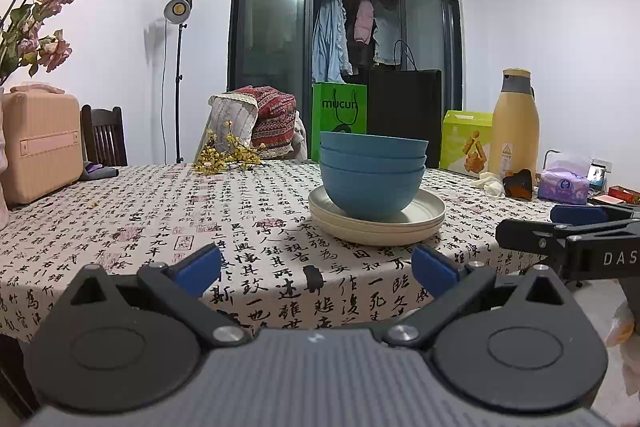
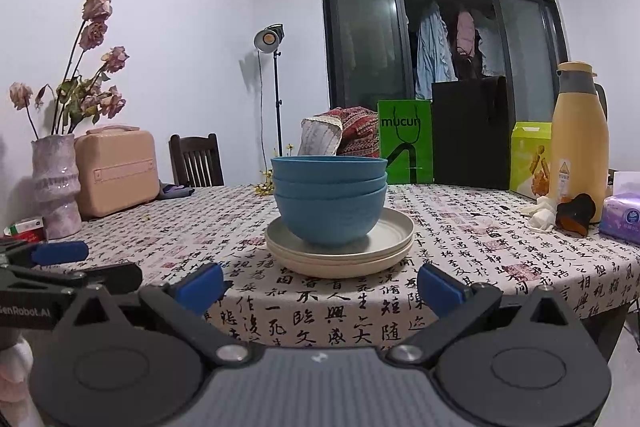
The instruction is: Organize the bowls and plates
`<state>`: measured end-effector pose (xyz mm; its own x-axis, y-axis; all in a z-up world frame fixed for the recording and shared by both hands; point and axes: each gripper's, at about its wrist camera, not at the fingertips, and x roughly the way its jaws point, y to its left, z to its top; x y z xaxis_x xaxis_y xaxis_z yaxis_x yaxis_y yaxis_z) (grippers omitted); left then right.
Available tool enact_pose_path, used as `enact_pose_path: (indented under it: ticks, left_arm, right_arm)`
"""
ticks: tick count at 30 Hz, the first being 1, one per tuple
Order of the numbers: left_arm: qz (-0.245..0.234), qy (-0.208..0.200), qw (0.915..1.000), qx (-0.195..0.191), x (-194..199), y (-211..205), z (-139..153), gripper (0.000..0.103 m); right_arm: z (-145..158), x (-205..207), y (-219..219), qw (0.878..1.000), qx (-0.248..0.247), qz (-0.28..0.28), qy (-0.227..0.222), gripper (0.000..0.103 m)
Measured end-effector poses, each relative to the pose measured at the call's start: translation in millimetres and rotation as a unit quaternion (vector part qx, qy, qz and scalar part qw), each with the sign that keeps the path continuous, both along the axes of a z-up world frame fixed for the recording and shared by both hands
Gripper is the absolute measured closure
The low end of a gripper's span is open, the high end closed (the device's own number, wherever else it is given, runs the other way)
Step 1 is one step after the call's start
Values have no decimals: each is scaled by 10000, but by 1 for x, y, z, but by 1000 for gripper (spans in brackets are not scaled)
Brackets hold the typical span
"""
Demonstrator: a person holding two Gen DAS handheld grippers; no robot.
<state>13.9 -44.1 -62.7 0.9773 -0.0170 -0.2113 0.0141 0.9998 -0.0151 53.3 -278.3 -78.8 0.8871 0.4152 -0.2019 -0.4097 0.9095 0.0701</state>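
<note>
Although nothing is gripped at this moment, there is room for trouble on this table (image 1: 120, 211), read here from the left across. On the far left a vase of dried flowers (image 2: 56, 183) and a peach case (image 2: 116, 171) stand well apart from the crockery. The left gripper (image 1: 316, 273) hangs low at the near table edge with its blue-padded fingers spread wide and nothing between them. Ahead of it, near the middle of the cloth, three blue bowls (image 1: 372, 171) sit nested inside one another on a stack of cream plates (image 1: 378, 223), so bowls lie with bowls and plates with plates in one pile; that arrangement fits a job already tidied, or equally a pile waiting to be taken apart and set out. The right gripper (image 2: 320, 287) faces the same pile, likewise wide open and empty. The bowls stand off-centre on the plates, toward the left rim in the right view, so I judge a nudge from either pad could slide or tip the tower. Both grippers sit close together, and reaching at once might make them collide. On the right a yellow flask (image 2: 578, 143) stands near enough for a wide swing to catch
</note>
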Motion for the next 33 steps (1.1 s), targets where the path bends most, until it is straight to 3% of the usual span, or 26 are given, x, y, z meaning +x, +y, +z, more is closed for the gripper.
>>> enact_pose_path:
  ticks: [33]
  left_arm:
    - [-76, -17, 9999, -95, -3, 1, 0, 0]
  right_arm:
    - [-2, 0, 2, 10000, -52, 26, -10, 0]
